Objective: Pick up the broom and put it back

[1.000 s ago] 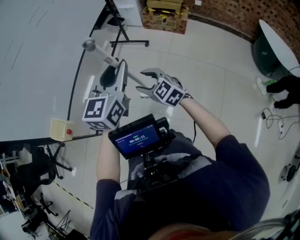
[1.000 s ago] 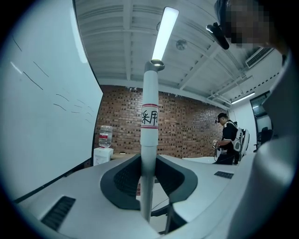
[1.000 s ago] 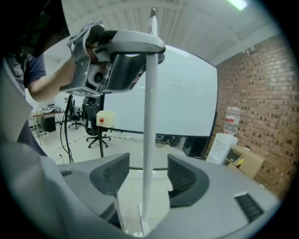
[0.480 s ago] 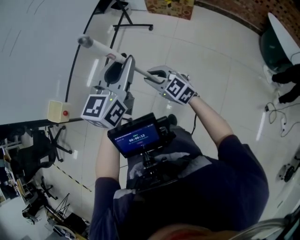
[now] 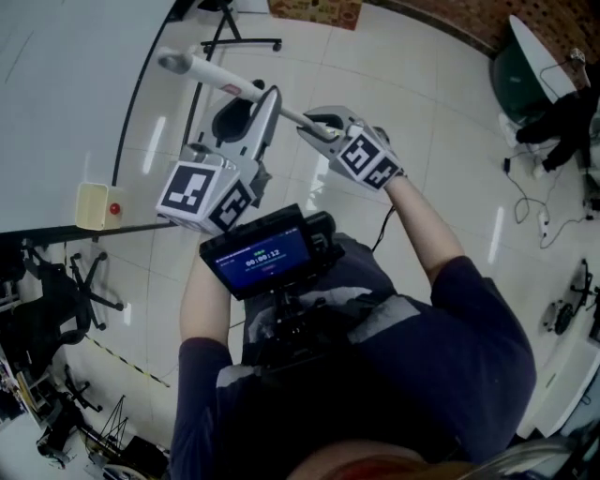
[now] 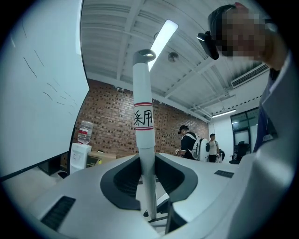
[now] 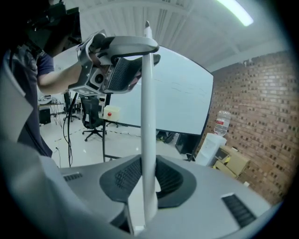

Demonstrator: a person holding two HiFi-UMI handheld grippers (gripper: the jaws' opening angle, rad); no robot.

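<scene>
The broom's white handle (image 5: 214, 75) slants across the head view, its hanging-loop end at the upper left; the brush end is hidden. My left gripper (image 5: 265, 105) is shut on it, and in the left gripper view the labelled handle (image 6: 144, 121) stands straight up from between the pads (image 6: 122, 182). My right gripper (image 5: 323, 127) grips the same handle a little lower. Its jaws have just been closing with the handle between them, and they now press on it (image 7: 148, 140). In the right gripper view the left gripper (image 7: 119, 58) clamps the pole higher up.
A large whiteboard (image 5: 66, 103) on a black stand fills the left, with a yellow button box (image 5: 94, 205) on its frame. An office chair (image 5: 52, 319) stands below it. Cardboard boxes (image 5: 314, 9) lie at the top and cables (image 5: 530, 202) trail on the right. People (image 6: 189, 142) stand in the distance.
The right gripper's jaws, open around the handle a second ago, have shut on it. Both grippers and the handle have shifted up the head view.
</scene>
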